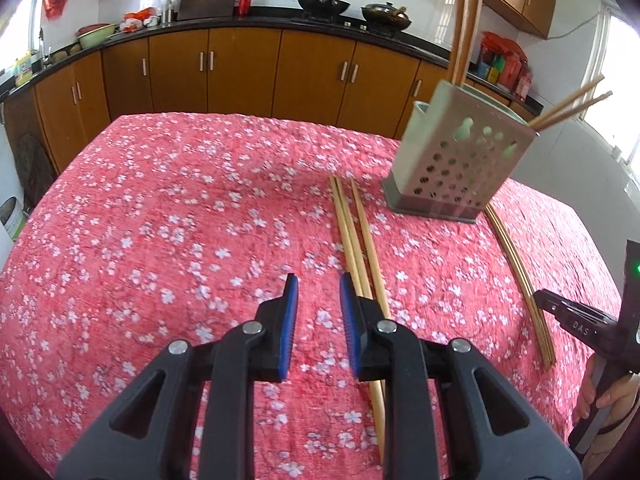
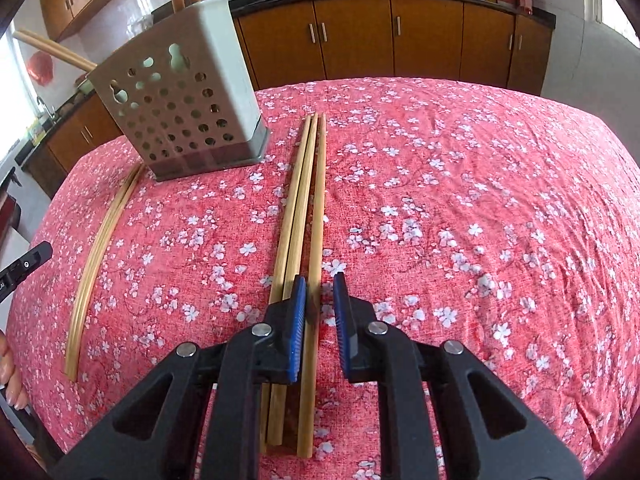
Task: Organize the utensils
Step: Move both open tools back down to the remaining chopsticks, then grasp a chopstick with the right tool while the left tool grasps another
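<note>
Three long, pale bamboo chopsticks (image 2: 304, 216) lie side by side on the red tablecloth (image 2: 460, 208) printed with white blossoms, running straight away from the right wrist camera; two touch along their length and the third sits just beside them. The right gripper (image 2: 320, 284) hovers over their near ends with its blue-padded jaws narrowed but not pressing: that third chopstick passes between the pads with a gap on its right. A second bundle of thin chopsticks (image 2: 100, 252) lies well to the left, its far end near the base of the perforated grey utensil holder (image 2: 180, 116), which stands on the cloth with wooden handles and more chopsticks rising from it. In the left wrist view the left gripper (image 1: 319, 284) has its jaws slightly apart with nothing between them, beside another group of chopsticks (image 1: 356, 236). The other tool's black body (image 1: 576, 324) bears the letters "DAS".
</note>
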Demonstrator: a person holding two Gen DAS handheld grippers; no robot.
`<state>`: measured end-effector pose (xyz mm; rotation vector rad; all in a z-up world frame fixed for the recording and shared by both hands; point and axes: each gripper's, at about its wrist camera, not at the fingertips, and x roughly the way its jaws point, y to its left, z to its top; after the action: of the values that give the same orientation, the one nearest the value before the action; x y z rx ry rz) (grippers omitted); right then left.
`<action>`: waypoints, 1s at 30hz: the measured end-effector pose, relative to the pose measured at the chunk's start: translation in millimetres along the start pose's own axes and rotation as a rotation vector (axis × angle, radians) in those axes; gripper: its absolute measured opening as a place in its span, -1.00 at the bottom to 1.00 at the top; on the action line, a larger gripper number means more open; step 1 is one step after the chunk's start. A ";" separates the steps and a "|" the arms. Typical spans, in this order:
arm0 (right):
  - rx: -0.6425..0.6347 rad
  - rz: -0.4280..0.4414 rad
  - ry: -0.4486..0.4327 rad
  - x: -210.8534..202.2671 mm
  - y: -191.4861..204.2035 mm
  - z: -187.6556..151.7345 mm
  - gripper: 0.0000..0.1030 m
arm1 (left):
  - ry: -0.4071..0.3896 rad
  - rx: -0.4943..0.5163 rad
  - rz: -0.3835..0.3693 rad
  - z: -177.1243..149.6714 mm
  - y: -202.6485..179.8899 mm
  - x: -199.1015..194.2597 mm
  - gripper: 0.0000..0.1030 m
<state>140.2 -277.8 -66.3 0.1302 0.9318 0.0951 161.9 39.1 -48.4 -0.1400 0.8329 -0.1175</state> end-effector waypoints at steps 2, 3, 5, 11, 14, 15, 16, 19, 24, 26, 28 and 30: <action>-0.016 -0.012 -0.003 -1.0 1.6 -1.6 -0.77 | 0.009 0.008 -0.014 -3.1 -3.3 2.7 -0.56; -0.020 -0.023 -0.005 -0.9 1.6 -1.9 -0.83 | 0.015 0.014 -0.021 -5.4 -5.1 4.3 -0.56; -0.011 -0.055 -0.011 -0.5 -0.8 -1.0 -0.85 | 0.028 0.021 -0.034 -8.6 -7.3 6.5 -0.56; 0.068 -0.113 -0.022 -0.8 -21.8 1.3 -0.85 | 0.074 0.055 -0.074 -18.9 -14.8 14.1 -0.57; 0.056 -0.119 -0.023 -0.4 -21.4 0.8 -0.85 | 0.096 0.088 -0.078 -21.9 -20.5 18.1 -0.58; 0.053 -0.120 -0.024 -0.9 -21.3 0.4 -0.85 | 0.106 0.106 -0.071 -23.6 -23.4 19.9 -0.58; 0.051 -0.122 -0.025 -1.7 -21.5 -0.2 -0.85 | 0.108 0.121 -0.063 -25.1 -24.9 21.2 -0.58; 0.044 -0.125 -0.024 -1.1 -19.6 -0.2 -0.85 | 0.098 0.156 -0.021 -25.8 -27.7 20.0 -0.58; 0.023 -0.136 -0.023 -3.4 -21.2 -1.3 -0.85 | 0.112 0.160 0.034 -25.2 -22.3 24.4 -0.60; 0.015 -0.138 -0.021 -4.5 -17.9 -3.9 -0.85 | 0.113 0.159 0.033 -25.2 -23.5 24.2 -0.60; 0.023 -0.122 -0.015 -6.3 -16.9 -6.5 -0.85 | 0.109 0.166 0.041 -25.2 -25.5 25.6 -0.63; 0.035 -0.097 -0.012 -8.2 -17.3 -8.8 -0.84 | 0.103 0.168 0.063 -23.9 -24.6 25.8 -0.75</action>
<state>128.6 -295.5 -67.6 0.1173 0.9263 -0.0121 160.1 9.0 -78.8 0.0510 0.9250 -0.1360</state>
